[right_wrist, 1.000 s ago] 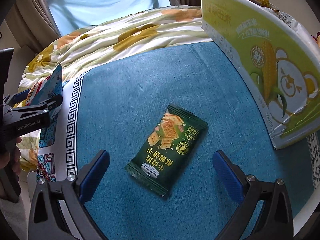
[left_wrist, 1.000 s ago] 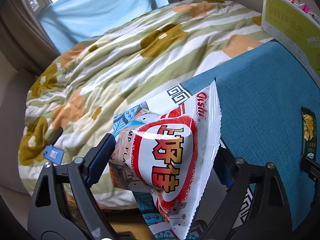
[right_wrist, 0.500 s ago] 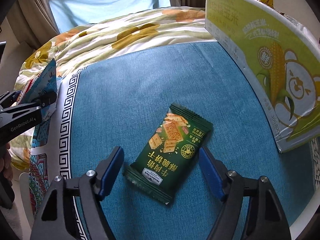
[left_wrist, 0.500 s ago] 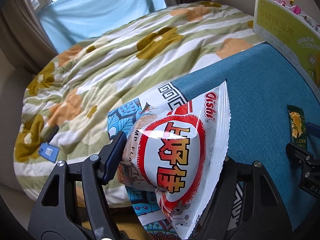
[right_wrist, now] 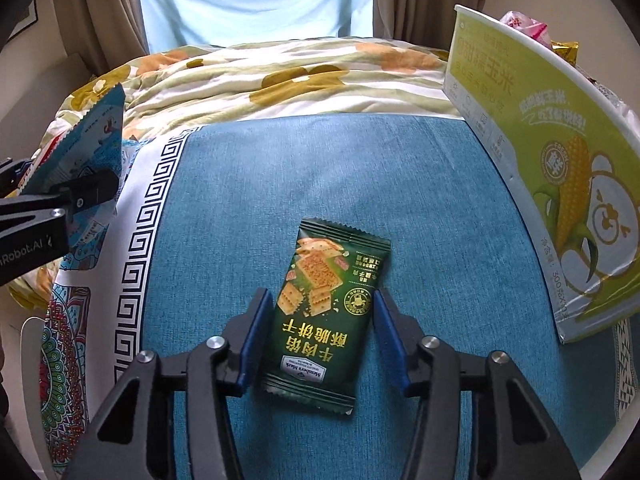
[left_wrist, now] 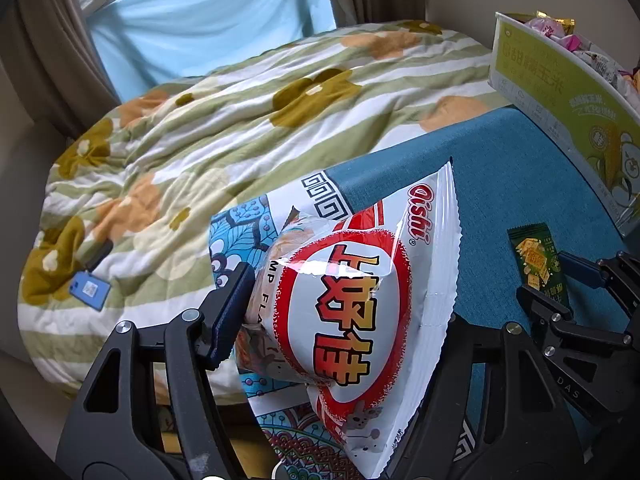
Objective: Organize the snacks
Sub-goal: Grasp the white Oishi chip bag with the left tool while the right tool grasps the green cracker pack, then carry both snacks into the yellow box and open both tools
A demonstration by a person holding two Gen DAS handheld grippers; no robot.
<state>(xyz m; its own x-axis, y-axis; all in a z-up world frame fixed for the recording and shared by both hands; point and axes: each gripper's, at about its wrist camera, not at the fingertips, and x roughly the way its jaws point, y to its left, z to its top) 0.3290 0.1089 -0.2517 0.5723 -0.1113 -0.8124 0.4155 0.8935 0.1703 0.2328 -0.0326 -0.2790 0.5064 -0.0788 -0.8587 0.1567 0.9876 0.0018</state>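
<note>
Left wrist view: the left tongs (left_wrist: 344, 312) pinch a puffed white-and-red Oishi snack bag (left_wrist: 356, 304) that fills the lower centre of the frame, their jaws having just closed in on it. Behind the bag runs the teal cloth of the counter (left_wrist: 516, 168) with its white key-pattern border. Upper left spreads a bed quilt (left_wrist: 224, 120) in green stripes and ochre flowers, a blue card (left_wrist: 89, 290) lying on it at far left. At upper right stands a green corn-print box (left_wrist: 560, 84) with wrapped snacks showing over its rim. At right edge the right tongs straddle a dark green cracker packet (left_wrist: 538, 264).

Right wrist view: the right tongs (right_wrist: 320, 336) have just been closing around the cracker packet (right_wrist: 328, 308), which lies flat on the counter (right_wrist: 320, 168) at lower centre; both blue pads (right_wrist: 252, 336) sit against its long edges. The corn-print box (right_wrist: 552, 184) walls off the right side. At far left the left tongs hold the snack bag (right_wrist: 80, 148) over the counter's edge, the quilt (right_wrist: 280, 80) beyond.
</note>
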